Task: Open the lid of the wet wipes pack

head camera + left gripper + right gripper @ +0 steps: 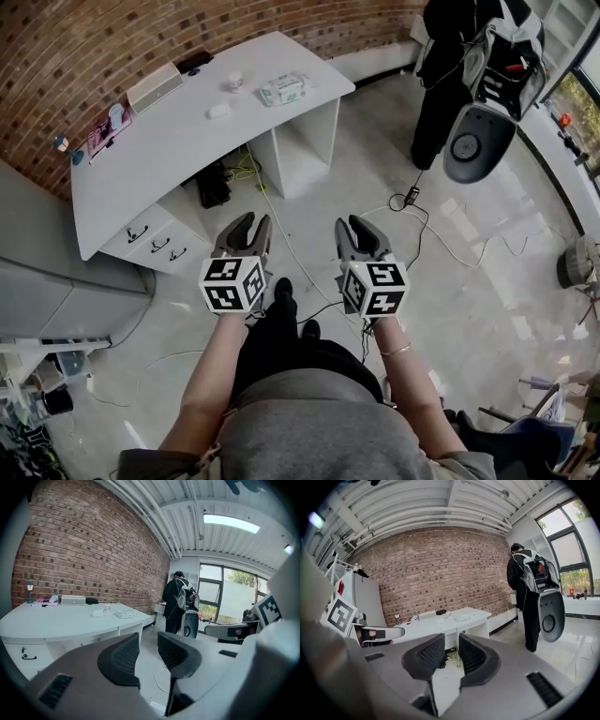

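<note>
Both forearms (214, 370) reach forward, side by side. The left tool (246, 225) and the right tool (361, 230) point a little downward; the jaws of each stand apart, with nothing between them.

Head view looks steeply down; both gripper views face the shared, distant desk (178, 141) (56, 620) (440, 626).

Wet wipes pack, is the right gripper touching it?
Apart. The head view shows the wet wipes pack on the desk, with floor between it and the right gripper.
</note>
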Demonstrator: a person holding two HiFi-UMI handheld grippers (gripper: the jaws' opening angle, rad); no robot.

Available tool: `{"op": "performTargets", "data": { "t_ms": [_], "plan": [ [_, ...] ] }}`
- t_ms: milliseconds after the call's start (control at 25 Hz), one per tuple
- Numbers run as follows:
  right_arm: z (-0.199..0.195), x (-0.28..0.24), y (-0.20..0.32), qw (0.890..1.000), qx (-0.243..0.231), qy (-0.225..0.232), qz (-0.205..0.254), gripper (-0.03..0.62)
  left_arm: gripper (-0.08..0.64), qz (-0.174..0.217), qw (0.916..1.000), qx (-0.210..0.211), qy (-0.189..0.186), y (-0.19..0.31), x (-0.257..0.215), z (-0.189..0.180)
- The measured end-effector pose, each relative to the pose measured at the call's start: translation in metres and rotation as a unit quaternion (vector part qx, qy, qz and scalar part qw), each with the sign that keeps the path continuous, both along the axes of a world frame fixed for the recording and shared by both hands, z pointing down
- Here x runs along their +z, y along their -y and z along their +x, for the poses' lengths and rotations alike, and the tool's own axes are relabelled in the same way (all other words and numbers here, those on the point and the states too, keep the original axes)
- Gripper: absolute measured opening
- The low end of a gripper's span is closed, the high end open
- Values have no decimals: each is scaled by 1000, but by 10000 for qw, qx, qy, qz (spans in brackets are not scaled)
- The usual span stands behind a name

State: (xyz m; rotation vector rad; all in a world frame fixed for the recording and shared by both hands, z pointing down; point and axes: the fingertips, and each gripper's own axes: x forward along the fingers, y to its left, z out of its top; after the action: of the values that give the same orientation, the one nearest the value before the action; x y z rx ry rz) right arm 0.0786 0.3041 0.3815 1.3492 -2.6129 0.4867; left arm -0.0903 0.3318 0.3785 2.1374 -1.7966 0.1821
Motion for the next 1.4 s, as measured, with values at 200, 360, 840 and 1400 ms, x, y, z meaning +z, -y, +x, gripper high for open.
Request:
{"op": "performTargets", "data": {
  "t_ms": [200,360,840,1400],
  "plan": [
    [-9,5,22,10000,21,-22,-69,115,115,-99,9999,43,-5,21,11,-9],
    [-22,7,48,9999,11,-81,-106,120,115,-128,9999,53,-50,52,16,-22],
    [-81,14,162,9994,154,-179,-236,121,115,-186,9995,115,-235,173,23,-82],
    [-130,14,256,9974,573,-368,-233,120,115,-218,9983,533,-117,276,24,-135]
  ]
}}
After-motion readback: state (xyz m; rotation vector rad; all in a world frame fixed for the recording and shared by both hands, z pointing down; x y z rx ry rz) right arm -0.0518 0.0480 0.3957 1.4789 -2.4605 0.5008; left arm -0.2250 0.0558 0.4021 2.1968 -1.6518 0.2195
